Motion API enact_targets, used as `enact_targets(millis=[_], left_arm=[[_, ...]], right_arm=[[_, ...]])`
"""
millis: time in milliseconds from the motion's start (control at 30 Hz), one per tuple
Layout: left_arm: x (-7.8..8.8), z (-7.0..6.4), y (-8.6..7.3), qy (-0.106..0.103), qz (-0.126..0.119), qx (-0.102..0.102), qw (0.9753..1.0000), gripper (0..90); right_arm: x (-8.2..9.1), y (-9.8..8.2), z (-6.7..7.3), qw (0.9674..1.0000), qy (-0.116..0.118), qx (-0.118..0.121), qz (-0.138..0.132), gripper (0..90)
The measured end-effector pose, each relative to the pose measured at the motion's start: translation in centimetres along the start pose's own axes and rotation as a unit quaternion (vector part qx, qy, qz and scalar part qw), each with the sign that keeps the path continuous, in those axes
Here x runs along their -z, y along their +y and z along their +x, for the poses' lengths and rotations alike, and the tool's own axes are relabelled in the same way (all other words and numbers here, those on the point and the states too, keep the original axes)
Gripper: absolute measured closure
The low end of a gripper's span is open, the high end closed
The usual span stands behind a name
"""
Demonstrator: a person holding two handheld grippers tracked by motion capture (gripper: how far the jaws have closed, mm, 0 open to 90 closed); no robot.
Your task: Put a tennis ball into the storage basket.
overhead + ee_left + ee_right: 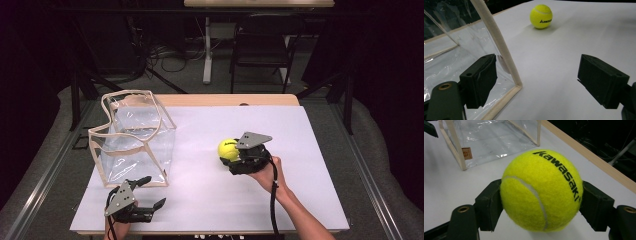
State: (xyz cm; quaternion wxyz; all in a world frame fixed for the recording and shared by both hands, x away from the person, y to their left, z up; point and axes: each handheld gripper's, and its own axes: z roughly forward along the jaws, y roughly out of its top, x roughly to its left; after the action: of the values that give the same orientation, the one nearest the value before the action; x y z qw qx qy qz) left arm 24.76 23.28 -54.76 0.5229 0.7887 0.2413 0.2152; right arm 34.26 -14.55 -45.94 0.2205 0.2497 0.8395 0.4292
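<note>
Nearest the high view's lens, at about 7 o'clock on the table (210, 210), the left gripper (154, 192) rests low on the white surface with its 2 black jaws spread wide and nothing between them. Its own view shows the same: the left gripper (536, 80) stands released, 1 jaw in front of the clear bag's wall, the other over bare white table, and the bag's cream-edged corner rises between them without touching either pad, as far as can be told.

Toward 3 o'clock from the table's middle, the right gripper (226, 156) is clenched on the tennis ball (228, 149). In the right gripper view the right gripper (541, 203) has both pads pressed against the sides of the tennis ball (541, 190), whose black lettering faces up and to the right. The ball sits low over the white surface; whether it touches the table cannot be told. From the left gripper view the tennis ball (541, 16) lies at 12 o'clock, well apart from those open jaws.

At 10 o'clock stands the clear bag (134, 140), upright with its mouth open at the top. A small brown tag (467, 153) hangs on its near wall in the right gripper view.
</note>
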Motion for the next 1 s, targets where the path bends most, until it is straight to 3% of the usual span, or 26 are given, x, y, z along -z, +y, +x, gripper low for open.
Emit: enact_targets(millis=[1000], left_arm=[[0.0,0.0,0.0,0.001,-0.002,0.001,1.0,16.0]], right_arm=[[-2.1,3.6,-0.8,0.9997,0.014,0.017,-0.007,26.2]])
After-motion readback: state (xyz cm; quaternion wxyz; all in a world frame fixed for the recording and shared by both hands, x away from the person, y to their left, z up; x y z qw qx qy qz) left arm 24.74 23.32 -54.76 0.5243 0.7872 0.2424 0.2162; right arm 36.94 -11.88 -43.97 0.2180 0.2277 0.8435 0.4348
